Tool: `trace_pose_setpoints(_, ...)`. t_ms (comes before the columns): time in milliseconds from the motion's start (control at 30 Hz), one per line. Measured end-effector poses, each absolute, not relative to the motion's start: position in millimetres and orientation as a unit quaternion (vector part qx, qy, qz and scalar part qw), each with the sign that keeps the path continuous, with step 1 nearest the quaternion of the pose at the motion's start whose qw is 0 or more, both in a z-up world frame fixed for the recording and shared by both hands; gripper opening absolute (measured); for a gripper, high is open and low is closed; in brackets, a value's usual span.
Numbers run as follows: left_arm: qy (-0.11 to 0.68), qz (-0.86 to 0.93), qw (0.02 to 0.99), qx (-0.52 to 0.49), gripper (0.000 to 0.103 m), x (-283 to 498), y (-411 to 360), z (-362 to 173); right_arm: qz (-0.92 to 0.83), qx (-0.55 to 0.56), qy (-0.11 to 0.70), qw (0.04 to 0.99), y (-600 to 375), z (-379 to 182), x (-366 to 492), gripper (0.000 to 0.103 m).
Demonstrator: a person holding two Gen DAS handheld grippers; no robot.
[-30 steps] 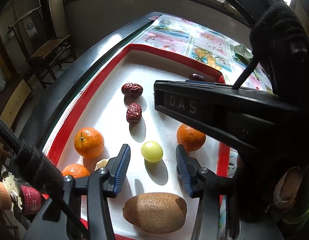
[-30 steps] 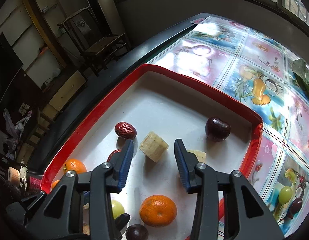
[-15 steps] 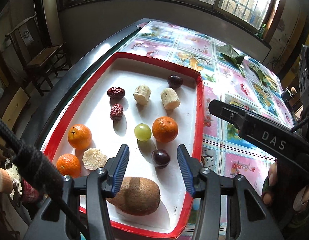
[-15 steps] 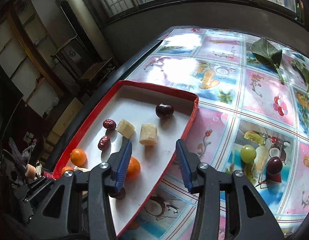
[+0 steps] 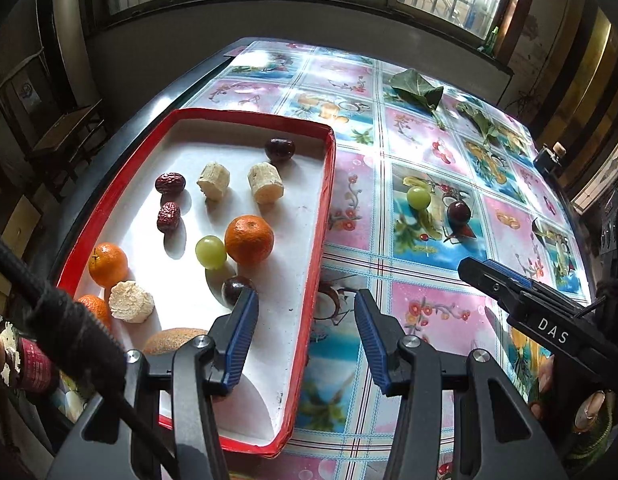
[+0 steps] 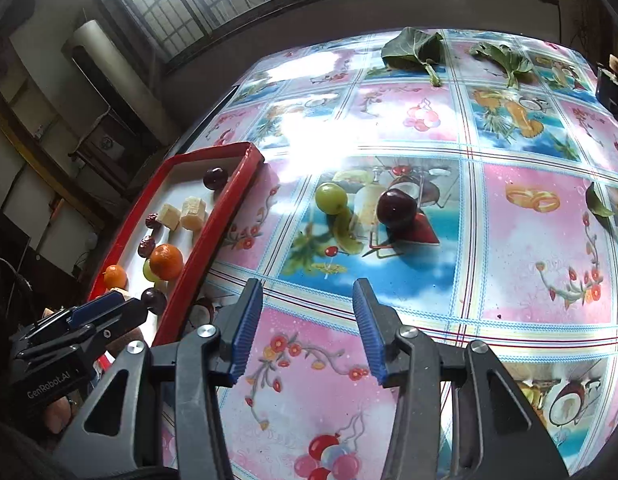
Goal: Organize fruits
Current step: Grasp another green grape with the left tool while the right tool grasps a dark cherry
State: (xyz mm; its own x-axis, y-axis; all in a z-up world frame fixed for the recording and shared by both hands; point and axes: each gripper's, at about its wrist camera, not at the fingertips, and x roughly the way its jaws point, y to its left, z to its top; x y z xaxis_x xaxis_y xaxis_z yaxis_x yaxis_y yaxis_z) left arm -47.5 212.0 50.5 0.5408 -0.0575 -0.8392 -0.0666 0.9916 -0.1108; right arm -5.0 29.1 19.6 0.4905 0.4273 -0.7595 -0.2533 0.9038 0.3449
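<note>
Red-rimmed tray already carries most fruits, while a green grape and a dark plum are left well apart from it on the tabletop. The right claw is held with jaws apart and empty, near these two; the left claw is also spread, over the tray edge. The grape should probably be approached straight, centred between the pads, and closed on gently, since it may roll or be crushed.
</note>
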Motion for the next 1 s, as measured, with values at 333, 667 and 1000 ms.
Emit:
trace_pose_setpoints(333,0.484,-0.017,0.874,-0.047,0.05,-48.5,186.0,49.1,0.174,0.117,0.461,0.862,-1.9,13.4,-9.6,0.048)
trace_pose_setpoints(667,0.497,-0.03,0.866,-0.046,0.05,-21.3,168.5,40.5,0.15,0.103,0.464,0.867,0.9,2.9,20.4,0.048)
trace_pose_setpoints(1000,0.506,-0.034,0.861,-0.027,0.05,22.6,141.3,30.9,0.127,0.05,0.462,0.877,17.9,0.3,61.1,0.028)
